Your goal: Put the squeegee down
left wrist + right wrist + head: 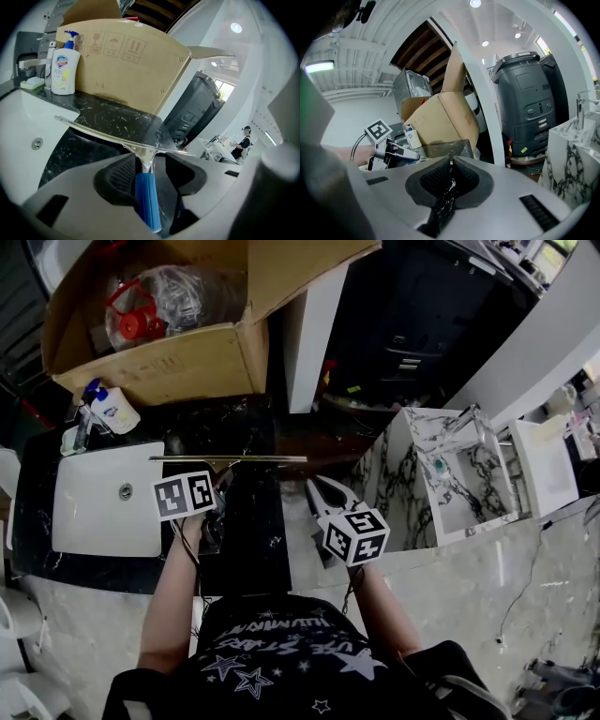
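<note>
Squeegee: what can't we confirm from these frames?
- Left gripper view: the rear end of the squeegee handle is cut off by the body of the left gripper. It is unclear whether the blade rests on the counter.
- Head view: the handle is hidden under that gripper's marker cube, so only the blade shows.
- Right gripper view: the squeegee is out of sight behind the left gripper.
- Head view: the cardboard box contents are plastic-wrapped and unidentifiable.
</note>
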`<act>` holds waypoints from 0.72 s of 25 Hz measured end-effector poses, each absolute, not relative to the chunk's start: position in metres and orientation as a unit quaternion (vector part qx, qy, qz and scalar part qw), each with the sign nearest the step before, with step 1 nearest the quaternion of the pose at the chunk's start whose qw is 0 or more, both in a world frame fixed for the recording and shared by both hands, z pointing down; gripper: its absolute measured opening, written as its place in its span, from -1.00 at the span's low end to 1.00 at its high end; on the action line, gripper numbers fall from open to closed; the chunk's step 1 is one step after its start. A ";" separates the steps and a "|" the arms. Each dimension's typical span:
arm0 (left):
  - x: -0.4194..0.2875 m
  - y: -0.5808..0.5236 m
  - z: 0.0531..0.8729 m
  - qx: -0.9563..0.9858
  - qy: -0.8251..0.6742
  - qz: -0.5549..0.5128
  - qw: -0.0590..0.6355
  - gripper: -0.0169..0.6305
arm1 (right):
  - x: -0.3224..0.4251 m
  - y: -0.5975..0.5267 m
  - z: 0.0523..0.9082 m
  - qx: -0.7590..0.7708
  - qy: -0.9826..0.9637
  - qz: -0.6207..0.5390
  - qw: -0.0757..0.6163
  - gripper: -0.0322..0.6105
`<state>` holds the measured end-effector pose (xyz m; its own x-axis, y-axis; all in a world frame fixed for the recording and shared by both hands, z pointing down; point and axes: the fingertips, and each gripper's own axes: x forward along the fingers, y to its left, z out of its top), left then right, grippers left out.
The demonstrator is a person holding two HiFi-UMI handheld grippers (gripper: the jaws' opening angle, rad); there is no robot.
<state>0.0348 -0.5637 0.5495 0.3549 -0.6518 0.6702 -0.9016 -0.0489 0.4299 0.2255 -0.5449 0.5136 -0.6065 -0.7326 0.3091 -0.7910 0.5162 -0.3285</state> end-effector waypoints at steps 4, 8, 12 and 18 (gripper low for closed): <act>0.030 -0.556 0.533 0.721 -0.544 0.140 0.406 -0.28 | 0.216 -0.539 0.506 0.438 -0.870 0.215 0.067 -0.74; 0.033 -0.547 0.509 0.763 -0.522 0.125 0.361 -0.28 | 0.210 -0.529 0.495 0.449 -0.867 0.210 0.057 -0.74; 0.032 -0.534 0.490 0.796 -0.511 0.141 0.294 -0.28 | 0.203 -0.514 0.488 0.463 -0.859 0.211 0.049 -0.74; 0.020 -0.511 0.470 0.816 -0.496 0.136 0.264 -0.31 | 0.187 -0.486 0.479 0.482 -0.850 0.208 0.040 -0.74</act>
<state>0.0198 -0.5115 0.4704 0.4704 -0.7384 0.4832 -0.8815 -0.3680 0.2958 0.1871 -0.4861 0.4786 -0.5329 -0.8023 0.2689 -0.8358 0.4496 -0.3151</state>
